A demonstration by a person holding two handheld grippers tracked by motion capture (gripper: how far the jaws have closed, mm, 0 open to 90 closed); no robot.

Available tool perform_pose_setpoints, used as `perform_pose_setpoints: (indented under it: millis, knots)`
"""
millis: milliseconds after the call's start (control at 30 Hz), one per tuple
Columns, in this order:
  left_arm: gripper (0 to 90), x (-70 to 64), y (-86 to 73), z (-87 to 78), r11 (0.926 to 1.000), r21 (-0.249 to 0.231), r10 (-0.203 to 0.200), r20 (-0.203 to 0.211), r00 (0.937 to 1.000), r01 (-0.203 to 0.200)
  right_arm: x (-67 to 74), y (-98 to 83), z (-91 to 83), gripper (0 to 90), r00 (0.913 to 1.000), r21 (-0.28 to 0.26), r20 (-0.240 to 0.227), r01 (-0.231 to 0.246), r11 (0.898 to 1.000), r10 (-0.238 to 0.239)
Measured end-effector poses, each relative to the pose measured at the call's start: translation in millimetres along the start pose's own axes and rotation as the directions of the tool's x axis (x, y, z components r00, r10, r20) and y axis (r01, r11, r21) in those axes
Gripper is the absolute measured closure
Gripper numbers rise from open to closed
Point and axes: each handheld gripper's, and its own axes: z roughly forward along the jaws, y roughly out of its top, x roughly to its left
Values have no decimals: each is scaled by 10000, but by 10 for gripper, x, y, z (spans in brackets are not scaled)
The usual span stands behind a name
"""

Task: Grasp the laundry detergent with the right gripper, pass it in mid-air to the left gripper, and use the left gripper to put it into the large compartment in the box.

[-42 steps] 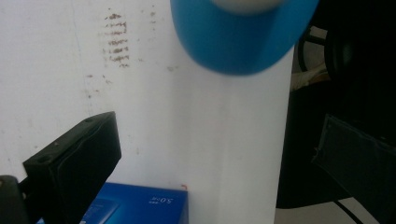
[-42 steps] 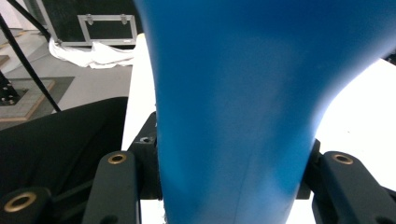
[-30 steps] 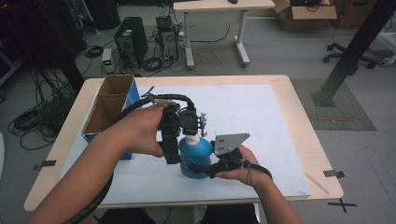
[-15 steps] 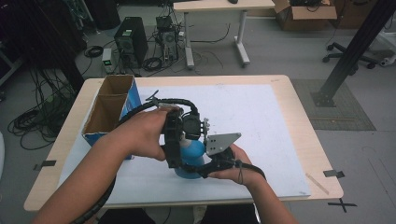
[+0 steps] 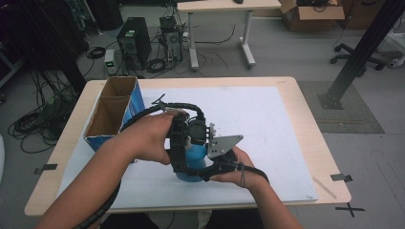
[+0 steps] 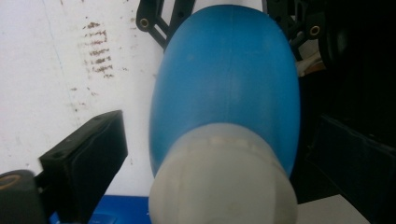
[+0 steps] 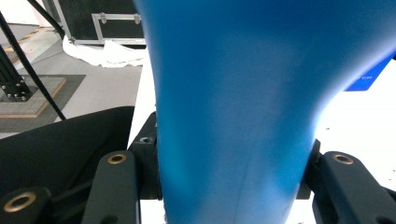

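Standing upright near the front middle of the counter (image 5: 286, 119), a blue bottle (image 5: 193, 164) with a pale whitish cap (image 6: 222, 179) is the thing both hands are working on. Its long axis runs straight up from the white sheet (image 5: 258, 114) that covers the counter, wide blue body below and the cap on top.

Low on that body, the right tongs (image 5: 210, 168) come in level from the person's right side. In the right gripper view the two black jaws sit pressed against either flank of the blue bottle (image 7: 233, 116), clamped tight and steadying it.

Above, the left tongs (image 5: 184, 143) point downward along the bottle's axis, so the cap lies directly ahead of them, between the jaws. In the left gripper view one black pad (image 6: 86, 158) stands clear of the cap with white sheet showing in the gap; the other side is dark and hard to read. These jaws have just been closing a little around the cap but stand wide and do not yet appear to press on it.

Judging from this, the left hand is the one placed to take the cap, by closing in across the upright axis.

Farther off, at the counter's left edge, sits an open cardboard box (image 5: 112, 107) with a blue side.
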Motion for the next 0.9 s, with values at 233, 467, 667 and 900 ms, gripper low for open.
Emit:
perform_pose_setpoints:
  millis: [233,467,667,900]
  knots:
    - [107,-1,2,17,9997,188,129,23,9999,-129,-2,13,25,458,10000,-2,16,51,10000,-51]
    - [152,-11,-4,3,9998,156,149,-8,9999,-149,-9,36,13,458,10000,50,-5,63,10000,-63]
    - [178,-18,4,-5,9999,71,155,-72,9999,-155,-2,60,-4,458,10000,-19,23,56,10000,-56]
    - [236,-24,18,-27,9997,72,227,-141,9996,-226,4,84,-21,458,9999,-29,22,115,9999,-115]
